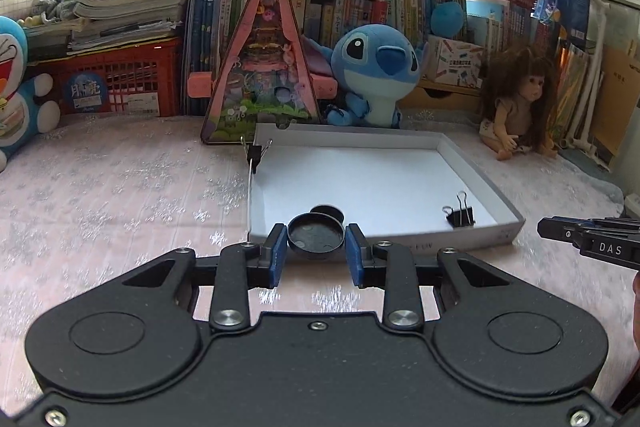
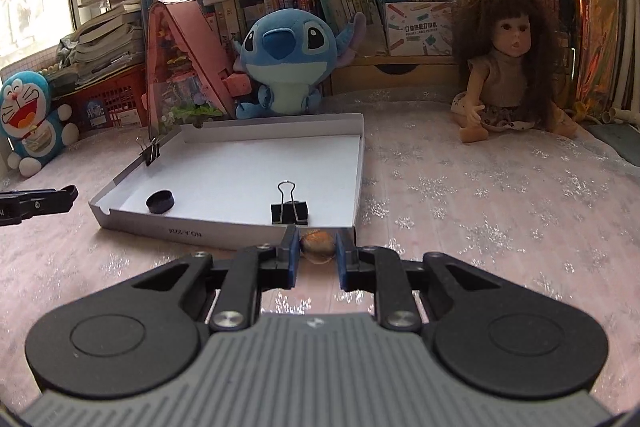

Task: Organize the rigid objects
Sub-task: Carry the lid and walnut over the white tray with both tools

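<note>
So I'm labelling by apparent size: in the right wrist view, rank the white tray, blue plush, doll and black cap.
1. white tray
2. doll and blue plush: too alike to rank
3. black cap

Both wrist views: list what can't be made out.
- Left wrist: round black lid, its underside hidden; the left gripper's fingers cover its sides.
- Right wrist: small brown object, identity unclear, flanked by the right gripper's fingers.
- Box print too small.
</note>
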A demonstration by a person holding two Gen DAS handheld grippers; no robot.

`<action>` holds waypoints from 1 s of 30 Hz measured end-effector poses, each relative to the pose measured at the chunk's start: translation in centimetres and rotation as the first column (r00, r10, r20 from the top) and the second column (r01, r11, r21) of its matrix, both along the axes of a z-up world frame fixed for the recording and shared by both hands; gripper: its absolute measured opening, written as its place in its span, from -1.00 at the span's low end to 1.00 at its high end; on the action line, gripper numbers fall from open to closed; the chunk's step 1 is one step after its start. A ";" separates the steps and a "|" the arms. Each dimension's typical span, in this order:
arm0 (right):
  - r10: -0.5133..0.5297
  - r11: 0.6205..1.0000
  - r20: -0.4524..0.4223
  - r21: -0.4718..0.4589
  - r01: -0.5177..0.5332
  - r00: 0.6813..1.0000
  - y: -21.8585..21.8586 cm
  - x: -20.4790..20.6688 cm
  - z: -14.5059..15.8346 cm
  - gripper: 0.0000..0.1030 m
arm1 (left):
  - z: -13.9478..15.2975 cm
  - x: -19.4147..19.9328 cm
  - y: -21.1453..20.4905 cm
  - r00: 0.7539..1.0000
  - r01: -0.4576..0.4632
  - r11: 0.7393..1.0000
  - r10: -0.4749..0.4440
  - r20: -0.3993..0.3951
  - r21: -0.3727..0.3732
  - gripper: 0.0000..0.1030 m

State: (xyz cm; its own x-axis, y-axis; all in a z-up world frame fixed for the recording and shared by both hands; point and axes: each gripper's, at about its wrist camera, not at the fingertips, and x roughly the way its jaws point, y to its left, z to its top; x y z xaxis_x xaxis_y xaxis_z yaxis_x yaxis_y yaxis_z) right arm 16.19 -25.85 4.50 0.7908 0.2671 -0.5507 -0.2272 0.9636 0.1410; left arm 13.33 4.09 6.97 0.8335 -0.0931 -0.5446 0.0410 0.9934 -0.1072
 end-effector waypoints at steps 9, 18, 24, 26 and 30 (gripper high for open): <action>0.010 0.997 -0.144 0.071 0.001 0.990 1.1 7.5 1.1 -0.56 | 0.9 8.2 -0.1 0.997 -0.018 0.999 0.015 -0.072 -0.045 -0.43; -0.034 0.999 -0.259 0.025 0.042 0.965 3.0 12.6 -0.5 -0.56 | -1.4 14.0 0.3 0.986 -0.051 0.999 0.047 -0.158 -0.016 -0.43; -0.055 0.998 -0.286 0.000 0.057 0.957 3.2 13.6 -1.6 -0.55 | -3.1 15.2 0.7 0.980 -0.065 0.998 0.062 -0.190 -0.008 -0.43; -0.063 0.998 -0.291 -0.010 0.063 0.955 3.3 13.7 -1.8 -0.55 | -3.5 15.5 0.7 0.978 -0.062 0.998 0.059 -0.199 -0.006 -0.43; -0.065 0.998 -0.302 -0.020 0.062 0.951 3.4 13.8 -2.2 -0.55 | -4.2 15.8 0.6 0.975 -0.059 0.998 0.056 -0.214 -0.005 -0.43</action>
